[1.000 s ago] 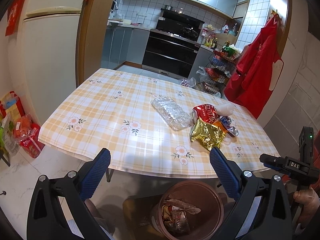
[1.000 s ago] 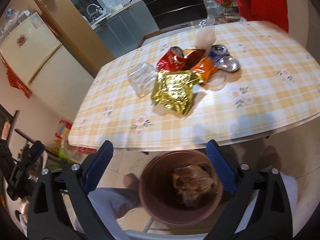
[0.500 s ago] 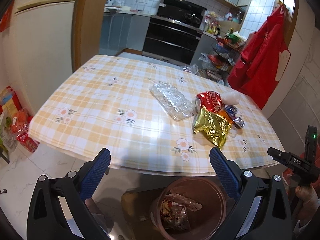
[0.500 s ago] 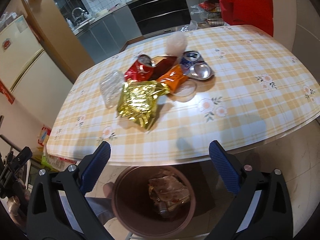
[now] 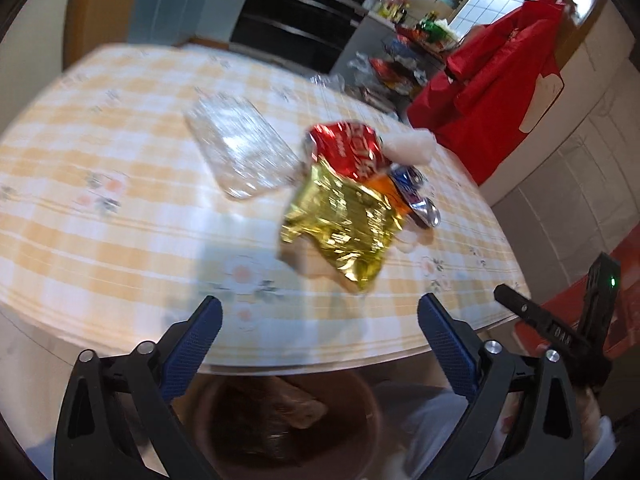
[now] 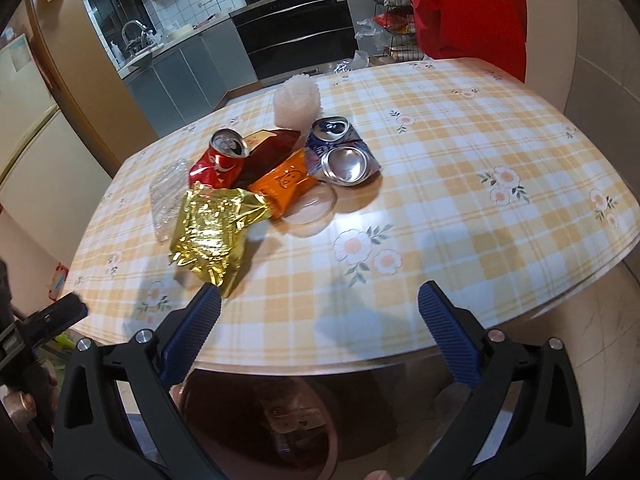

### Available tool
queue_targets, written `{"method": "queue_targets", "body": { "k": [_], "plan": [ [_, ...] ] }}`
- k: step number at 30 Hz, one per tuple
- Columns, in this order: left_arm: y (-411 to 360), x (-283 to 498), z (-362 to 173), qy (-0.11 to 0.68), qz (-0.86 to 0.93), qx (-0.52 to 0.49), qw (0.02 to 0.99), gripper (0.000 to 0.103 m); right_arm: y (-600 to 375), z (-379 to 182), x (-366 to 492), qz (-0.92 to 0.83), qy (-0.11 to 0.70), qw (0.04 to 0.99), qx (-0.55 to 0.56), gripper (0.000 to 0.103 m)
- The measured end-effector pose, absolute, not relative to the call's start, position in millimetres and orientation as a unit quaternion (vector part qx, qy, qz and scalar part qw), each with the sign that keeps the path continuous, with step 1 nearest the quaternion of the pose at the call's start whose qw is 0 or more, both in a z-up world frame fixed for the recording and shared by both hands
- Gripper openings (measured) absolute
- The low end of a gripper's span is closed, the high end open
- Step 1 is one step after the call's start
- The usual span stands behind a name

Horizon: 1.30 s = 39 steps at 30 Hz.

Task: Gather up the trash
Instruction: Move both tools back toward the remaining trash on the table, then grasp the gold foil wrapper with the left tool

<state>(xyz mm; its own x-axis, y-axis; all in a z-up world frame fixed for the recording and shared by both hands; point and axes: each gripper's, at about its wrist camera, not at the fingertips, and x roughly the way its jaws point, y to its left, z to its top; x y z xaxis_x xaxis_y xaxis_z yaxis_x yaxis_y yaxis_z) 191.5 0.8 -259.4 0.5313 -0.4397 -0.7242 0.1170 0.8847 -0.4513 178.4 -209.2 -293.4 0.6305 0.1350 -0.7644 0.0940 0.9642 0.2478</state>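
A pile of trash lies on the checked table [image 6: 460, 184]: a gold foil bag [image 6: 212, 232] [image 5: 344, 224], a crushed red can [image 6: 218, 160] [image 5: 348, 148], an orange packet [image 6: 284, 180], a crushed blue can [image 6: 340, 152] [image 5: 412, 188], a clear plastic tray [image 5: 240, 148] [image 6: 166, 196], a clear lid [image 6: 314, 208] and a white foam net [image 6: 296, 100]. A brown bin [image 6: 260, 420] [image 5: 288, 428] with trash inside stands under the table's near edge. My left gripper [image 5: 320, 320] and right gripper [image 6: 320, 312] are open and empty, above that edge, short of the pile.
A red apron [image 5: 492, 88] hangs on the right wall. Kitchen counters and a black oven [image 6: 296, 36] lie beyond the table. A fridge [image 6: 28, 160] stands at the left. A wire rack with goods [image 5: 404, 56] stands behind the table.
Both grippers have moved forward and closer to the table, so the trash pile looms larger. The bin has slid lower in both views. Both stay open.
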Motion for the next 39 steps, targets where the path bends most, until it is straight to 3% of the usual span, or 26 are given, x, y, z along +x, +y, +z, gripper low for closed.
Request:
{"method": "queue_targets", "body": {
  "k": [12, 27, 28, 30, 32, 39],
  "plan": [
    [-36.9, 273.8, -322.2, 0.508, -0.157, -0.311, 0.788, 0.086, -250.3, -309.7, 205.5, 0.015, 0.423, 0.892, 0.159, 0.097],
    [-52.3, 304.3, -330.5, 0.494, -0.094, -0.291, 0.814, 0.085, -267.7, -332.8, 233.3, 0.001, 0.45, 0.885, 0.119, 0.097],
    [-52.6, 305.0, -330.4, 0.493, -0.092, -0.291, 0.815, 0.079, -267.5, -334.1, 235.1, 0.004, 0.453, 0.884, 0.118, 0.097],
    [-52.7, 307.9, -331.4, 0.498, -0.089, -0.291, 0.812, 0.051, -266.6, -336.0, 238.9, 0.012, 0.456, 0.882, 0.115, 0.097],
    [-49.7, 307.0, -331.8, 0.499, -0.096, -0.303, 0.806, 0.034, -265.6, -335.5, 242.8, 0.014, 0.452, 0.886, 0.103, 0.097],
    [-45.1, 284.2, -300.4, 0.468, -0.136, -0.258, 0.834, 0.03, -261.7, -333.7, 269.3, 0.041, 0.439, 0.894, 0.075, 0.092]
  ]
}}
